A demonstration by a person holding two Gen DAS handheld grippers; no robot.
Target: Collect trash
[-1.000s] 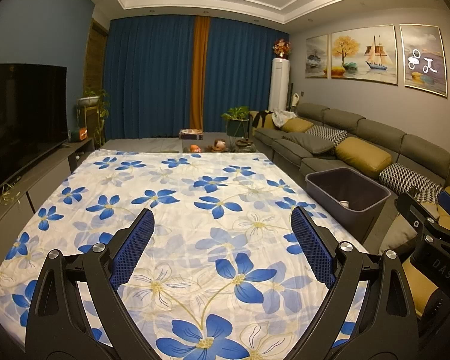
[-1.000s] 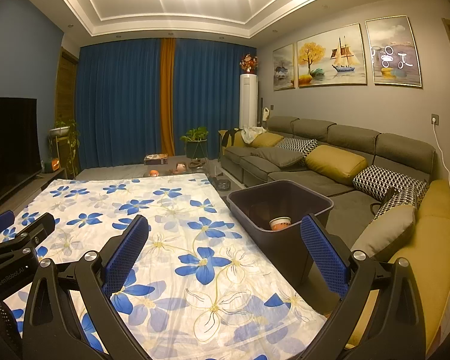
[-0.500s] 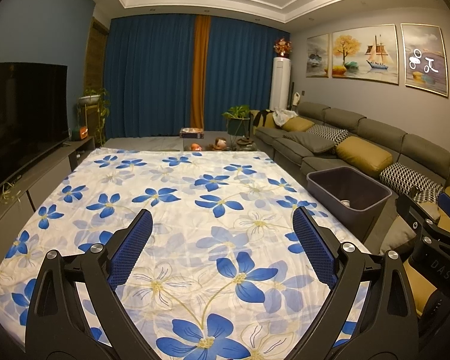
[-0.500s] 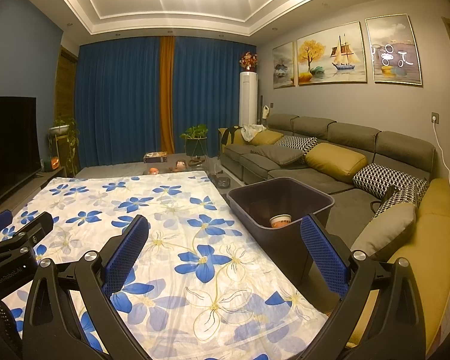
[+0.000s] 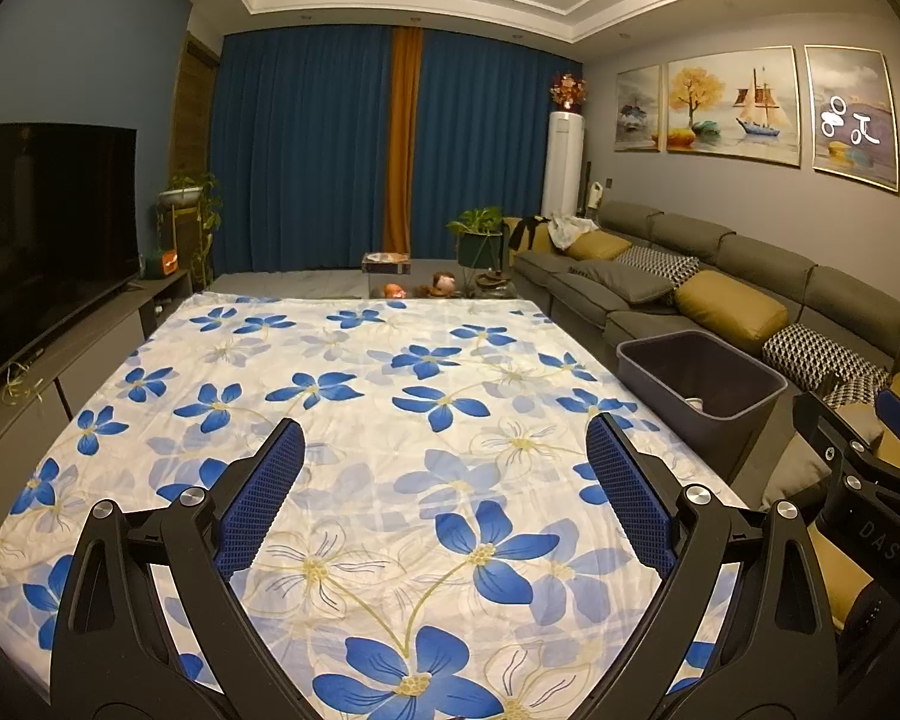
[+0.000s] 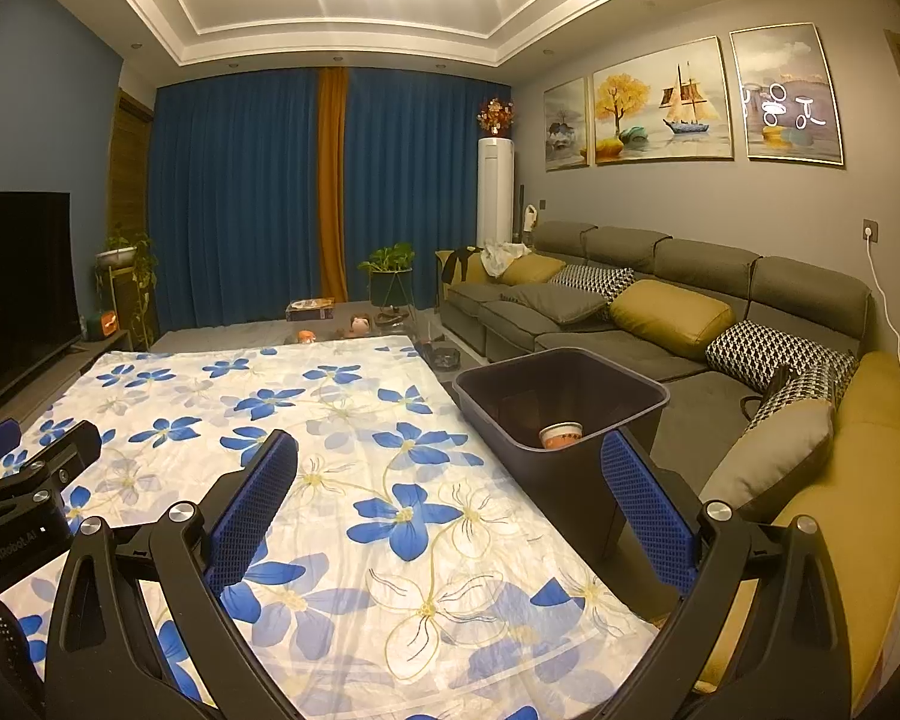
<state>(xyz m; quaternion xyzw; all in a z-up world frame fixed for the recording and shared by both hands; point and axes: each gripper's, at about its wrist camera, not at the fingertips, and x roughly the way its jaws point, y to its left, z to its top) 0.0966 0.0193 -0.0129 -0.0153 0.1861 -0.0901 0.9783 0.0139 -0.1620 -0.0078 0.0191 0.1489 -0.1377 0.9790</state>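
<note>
Floral cloth covers the whole desk ahead of me, with no trash on it that I can see. Off its right edge stands the dark bin, close beside the sofa. One paper cup lies at the bin's bottom; it looks light and easily crushed, so I'd pinch it gently by the rim. My left gripper and right gripper both gape wide, holding nothing. Open room over the desk is ample.
</note>
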